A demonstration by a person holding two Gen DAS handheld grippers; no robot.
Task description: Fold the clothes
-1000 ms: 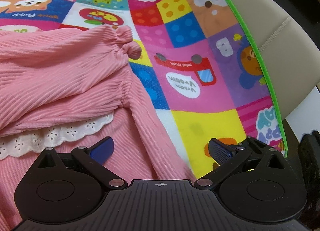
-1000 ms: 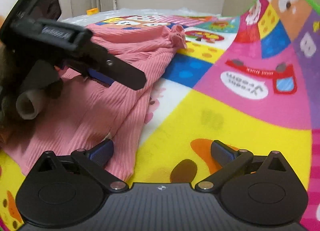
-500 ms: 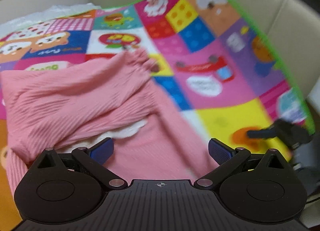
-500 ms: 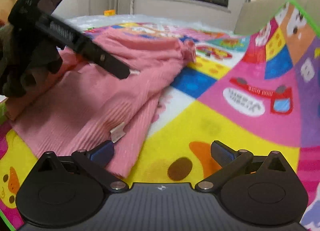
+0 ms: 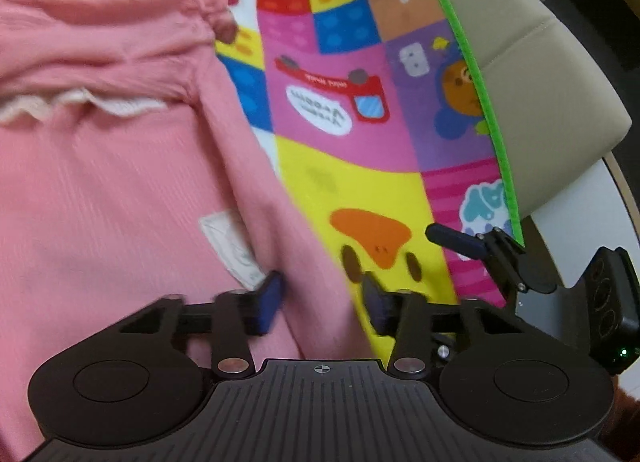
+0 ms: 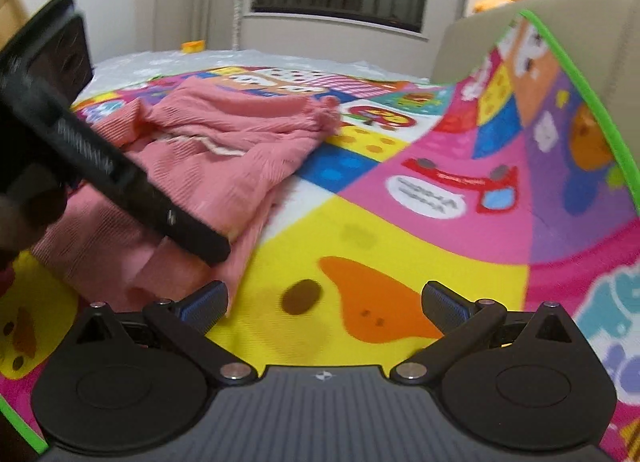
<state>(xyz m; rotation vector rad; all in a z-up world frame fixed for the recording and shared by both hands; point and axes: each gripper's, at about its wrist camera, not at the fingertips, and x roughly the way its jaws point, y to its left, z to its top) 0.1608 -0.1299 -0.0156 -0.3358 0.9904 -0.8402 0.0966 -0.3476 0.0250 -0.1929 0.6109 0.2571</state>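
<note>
A bright patchwork play mat [image 6: 400,230] is covering the surface and riding up a beige cushion [image 5: 552,74] at the far right. On it the pink ribbed garment [image 6: 240,150] is lying toward the left, partly gathered: a sleeve with a ruffled cuff [image 5: 216,14] is lying across the body, and a strip of white lace trim [image 5: 120,104] is peeking out beneath that layer.

The left gripper [image 5: 320,298] is sitting low over the garment's near right edge, its jaws narrowed but apart, with a fold of pink cloth running up between them; whether the pads are actually pinching it, the blur is hiding. The right gripper [image 6: 324,304] is hovering over bare yellow mat just beside the hem, jaws spread wide and carrying nothing.

A clean fold is calling for both layers of that edge inside the left pads, well clear of the white care label [image 5: 232,250] sitting just beside the left pad.

The garment's long axis is running from near-left to far-right across the mat, the cuff pointing away toward the cushion.
</note>
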